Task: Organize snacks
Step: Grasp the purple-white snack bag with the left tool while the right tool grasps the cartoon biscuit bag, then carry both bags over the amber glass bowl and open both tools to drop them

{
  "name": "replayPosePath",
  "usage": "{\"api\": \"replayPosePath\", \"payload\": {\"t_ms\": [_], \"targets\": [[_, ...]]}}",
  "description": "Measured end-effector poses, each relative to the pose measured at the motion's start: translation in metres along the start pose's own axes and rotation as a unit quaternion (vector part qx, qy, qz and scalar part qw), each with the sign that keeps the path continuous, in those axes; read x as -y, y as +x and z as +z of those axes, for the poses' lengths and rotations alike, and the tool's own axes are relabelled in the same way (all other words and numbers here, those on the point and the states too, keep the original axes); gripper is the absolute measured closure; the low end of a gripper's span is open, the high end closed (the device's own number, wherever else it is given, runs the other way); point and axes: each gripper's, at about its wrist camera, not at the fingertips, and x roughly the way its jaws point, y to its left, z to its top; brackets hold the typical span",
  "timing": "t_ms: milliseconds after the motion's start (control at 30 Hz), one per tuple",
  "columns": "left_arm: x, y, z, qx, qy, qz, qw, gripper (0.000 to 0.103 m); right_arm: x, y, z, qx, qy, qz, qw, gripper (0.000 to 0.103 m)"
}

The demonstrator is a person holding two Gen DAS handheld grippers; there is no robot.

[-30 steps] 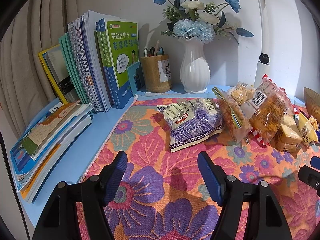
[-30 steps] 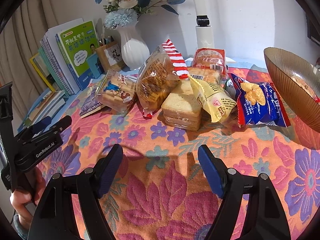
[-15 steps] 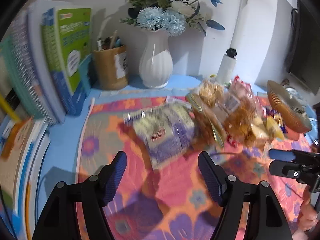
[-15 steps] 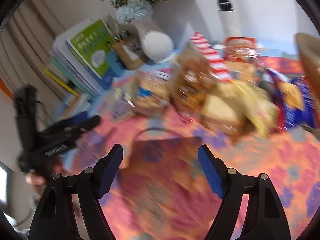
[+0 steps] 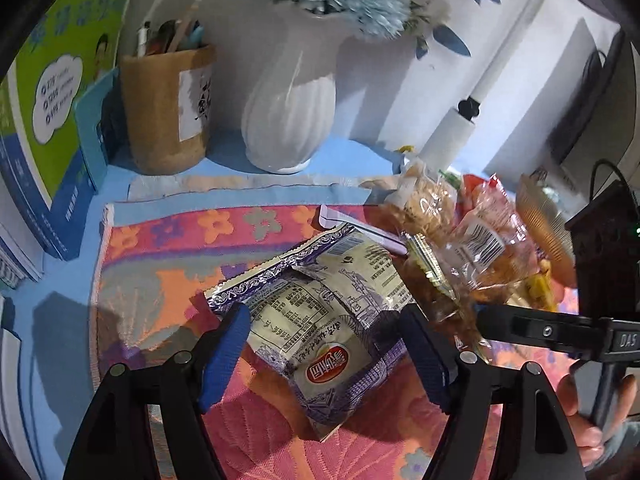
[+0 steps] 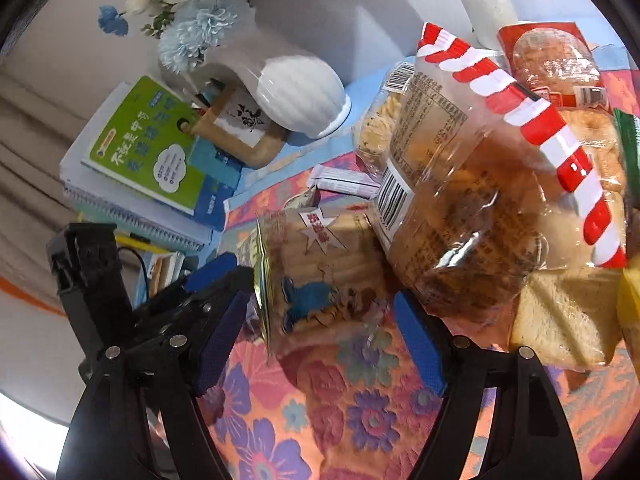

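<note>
The left gripper (image 5: 326, 354), its jaws just opening wider, straddles the purple-and-cream foil snack packet (image 5: 320, 320) lying on the flowered orange cloth (image 5: 160, 264). The right gripper (image 6: 320, 340), jaws wide apart, brackets the clear biscuit bag (image 6: 316, 280), gripping nothing.

Two black handheld claws, left claw (image 5: 324, 354) and right claw (image 6: 320, 342), carry ribbed blue pads (image 5: 222, 360), silver screws and white lettering; a hand (image 5: 592, 412) grips one handle.
</note>
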Motion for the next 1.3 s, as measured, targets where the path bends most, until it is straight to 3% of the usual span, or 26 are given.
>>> {"api": "replayPosePath", "payload": {"t_ms": [133, 233, 333, 433, 533, 833, 1033, 1100, 1167, 1300], "targets": [[-0.002, -0.010, 0.002, 0.008, 0.001, 0.006, 0.9999, 0.026, -0.004, 0.015, 0.001, -0.017, 0.004, -0.009, 1.000, 0.026], [-0.002, -0.013, 0.002, -0.002, 0.010, -0.004, 0.9999, 0.005, 0.003, 0.025, 0.000, -0.026, 0.027, -0.002, 0.999, 0.028], [0.000, -0.008, -0.002, -0.026, 0.003, -0.025, 0.9994, 0.004, 0.013, 0.031, 0.002, -0.023, 0.058, 0.009, 0.998, 0.036], [0.003, -0.004, -0.005, -0.027, 0.003, -0.006, 0.9996, 0.004, 0.015, 0.027, -0.001, -0.012, 0.063, 0.007, 0.998, 0.043], [0.004, 0.005, -0.003, -0.039, -0.008, -0.017, 0.9991, 0.004, 0.013, 0.019, -0.006, -0.007, 0.058, 0.003, 0.998, 0.045], [0.008, 0.026, 0.000, -0.074, -0.075, -0.029, 0.9941, 0.004, 0.006, -0.021, -0.048, -0.008, -0.013, -0.059, 0.998, 0.047], [0.022, 0.039, 0.002, -0.063, -0.095, 0.033, 0.9930, 0.004, 0.006, -0.056, -0.089, -0.016, -0.116, -0.136, 0.984, 0.046], [0.026, 0.040, 0.002, -0.051, -0.100, 0.047, 0.9925, 0.009, 0.013, -0.070, -0.100, -0.015, -0.128, -0.150, 0.980, 0.046], [0.028, 0.037, 0.000, -0.040, -0.106, 0.051, 0.9922, 0.027, 0.021, -0.085, -0.107, -0.010, -0.132, -0.162, 0.978, 0.046], [0.038, 0.020, -0.008, -0.022, -0.103, 0.061, 0.9926, 0.035, 0.031, -0.110, -0.112, 0.009, -0.136, -0.181, 0.974, 0.046]]}}
